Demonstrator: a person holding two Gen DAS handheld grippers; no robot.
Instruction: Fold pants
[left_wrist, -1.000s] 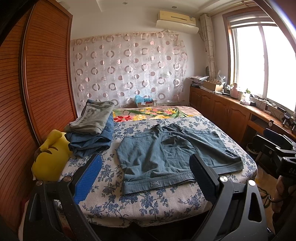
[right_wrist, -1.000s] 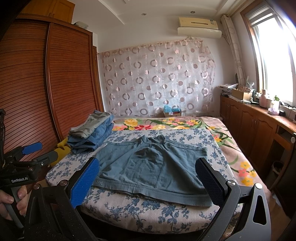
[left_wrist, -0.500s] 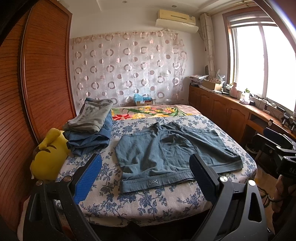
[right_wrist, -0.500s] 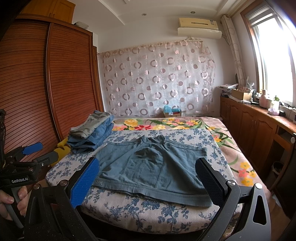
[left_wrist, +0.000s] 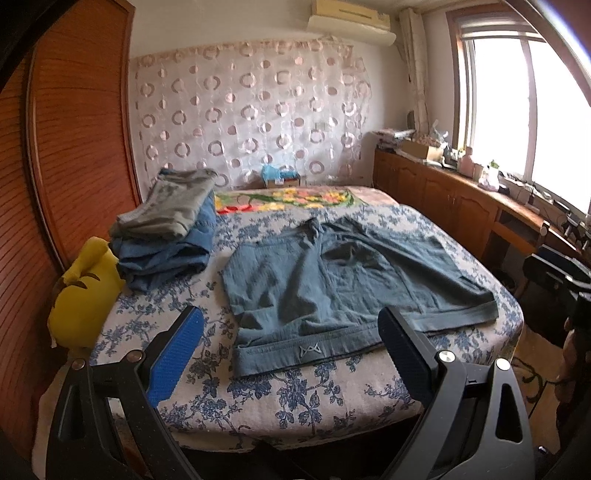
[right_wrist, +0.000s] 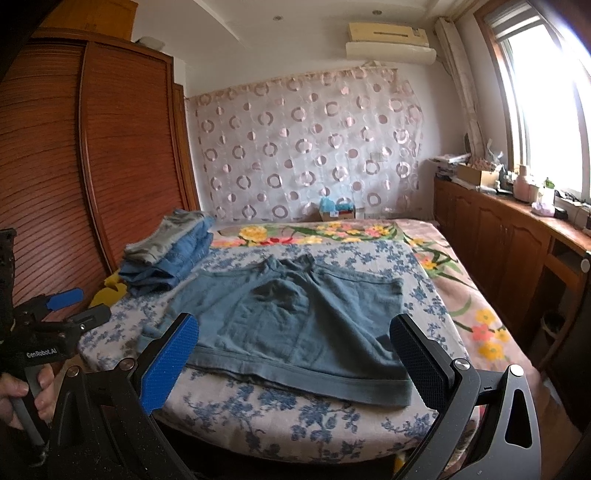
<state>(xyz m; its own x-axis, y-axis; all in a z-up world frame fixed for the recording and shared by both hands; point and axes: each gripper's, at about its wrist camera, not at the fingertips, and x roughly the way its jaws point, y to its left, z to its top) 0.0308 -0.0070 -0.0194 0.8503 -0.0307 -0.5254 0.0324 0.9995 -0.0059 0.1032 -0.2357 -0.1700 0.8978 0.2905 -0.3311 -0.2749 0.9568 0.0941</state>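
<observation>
A pair of teal-blue cotton shorts (left_wrist: 343, 284) lies spread flat near the foot of a bed covered in a blue-and-white floral sheet (left_wrist: 295, 398), waistband with its small logo tab facing the near edge. Two hand-held grippers hover short of the mattress: the left gripper (left_wrist: 291, 354) and the right gripper (right_wrist: 295, 354), each with its blue-padded fingers (left_wrist: 175, 354) spread wide and grasping nothing. In the right wrist view, a hand (right_wrist: 22, 391) wraps the left tool's handle at the bed's left corner. A stack of folded denim and grey-green clothes (left_wrist: 166, 229) sits on the bed's left side, well apart from the shorts, beside a yellow plush toy (left_wrist: 83, 299). A ribbed wooden wardrobe (right_wrist: 92, 166) lines the left wall; a circle-patterned curtain (right_wrist: 306, 147) hangs behind.
</observation>
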